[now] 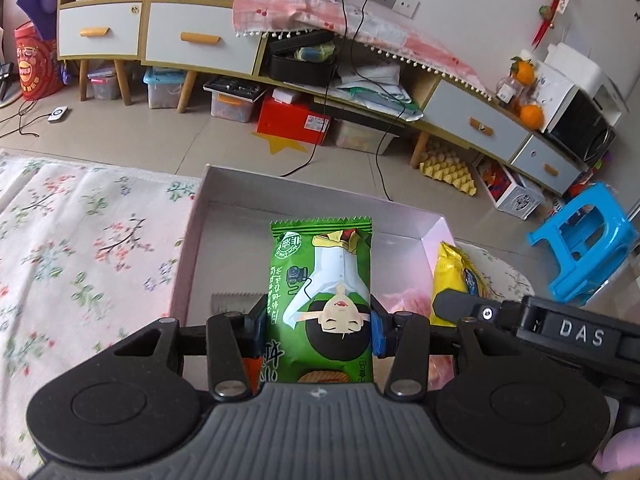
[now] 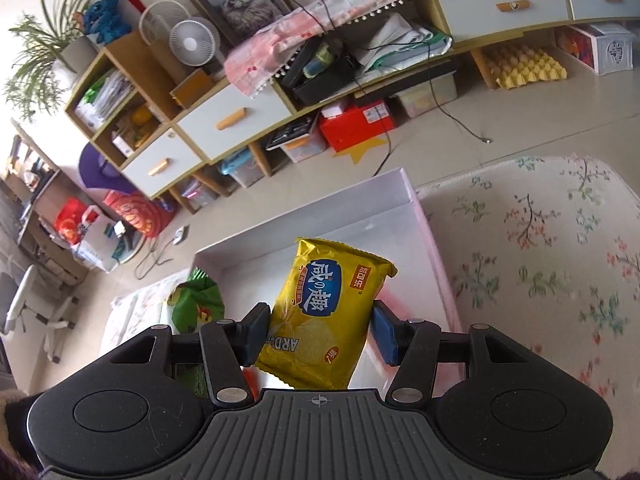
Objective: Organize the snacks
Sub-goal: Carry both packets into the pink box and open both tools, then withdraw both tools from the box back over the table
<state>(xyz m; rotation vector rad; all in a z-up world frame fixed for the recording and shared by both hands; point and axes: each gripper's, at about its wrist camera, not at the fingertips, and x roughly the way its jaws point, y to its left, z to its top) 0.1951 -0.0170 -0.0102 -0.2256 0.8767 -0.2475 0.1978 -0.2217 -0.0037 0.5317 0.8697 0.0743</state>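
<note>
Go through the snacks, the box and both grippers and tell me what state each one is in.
green snack packet: held above the box
yellow snack packet: held above the box
white box: open, no lid on it
left gripper: jaws shut on the green snack packet
right gripper: jaws shut on the yellow snack packet

**Gripper hardware, as seen**

Left gripper (image 1: pixel 318 330) and right gripper (image 2: pixel 318 334) are built alike: matte black link arms, round black side discs, silver pivot screws, blue ribbed pads, and a grey ribbed centre housing stamped with a crosshair mark. White "DAS" lettering is seen on the right gripper's body in the left view.
</note>
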